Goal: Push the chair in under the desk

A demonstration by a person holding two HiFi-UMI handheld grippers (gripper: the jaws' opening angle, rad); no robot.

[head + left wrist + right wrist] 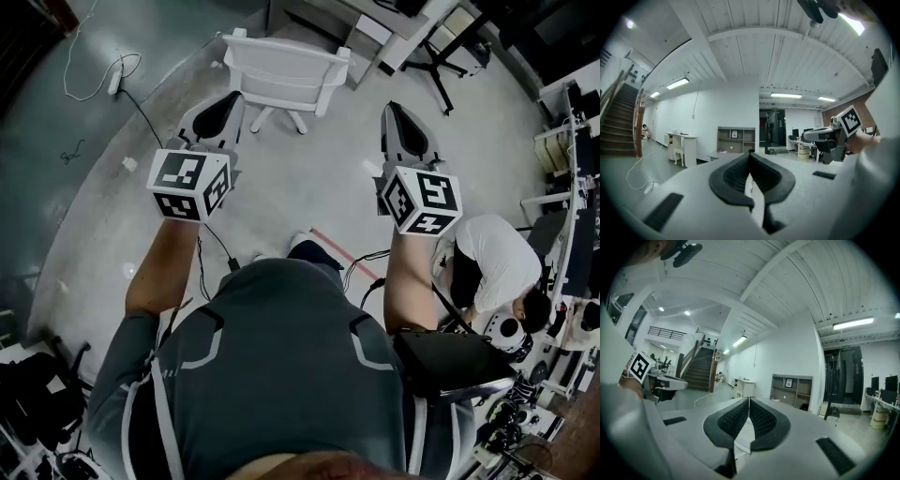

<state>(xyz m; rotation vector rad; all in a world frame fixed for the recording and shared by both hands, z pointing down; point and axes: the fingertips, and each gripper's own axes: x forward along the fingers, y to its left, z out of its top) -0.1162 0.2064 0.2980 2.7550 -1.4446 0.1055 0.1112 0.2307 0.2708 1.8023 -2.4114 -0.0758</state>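
A white chair (286,67) stands on the grey floor at the top of the head view, its back toward me, just short of the white desk (370,23). My left gripper (228,101) is held level near the chair's left rear corner, its black jaws shut with nothing between them. My right gripper (393,112) is level to the right of the chair, apart from it, also shut and empty. In the left gripper view the pads meet at the left gripper's tip (750,154). The right gripper view shows the same at its own tip (749,400). Neither gripper view shows the chair clearly.
A power strip (114,75) with a trailing cable lies on the floor at the upper left. A black stand base (439,58) sits by the desk. A person in white (497,251) crouches at the right beside benches (572,169). A shelf unit (736,139) and stairs (700,364) stand far off.
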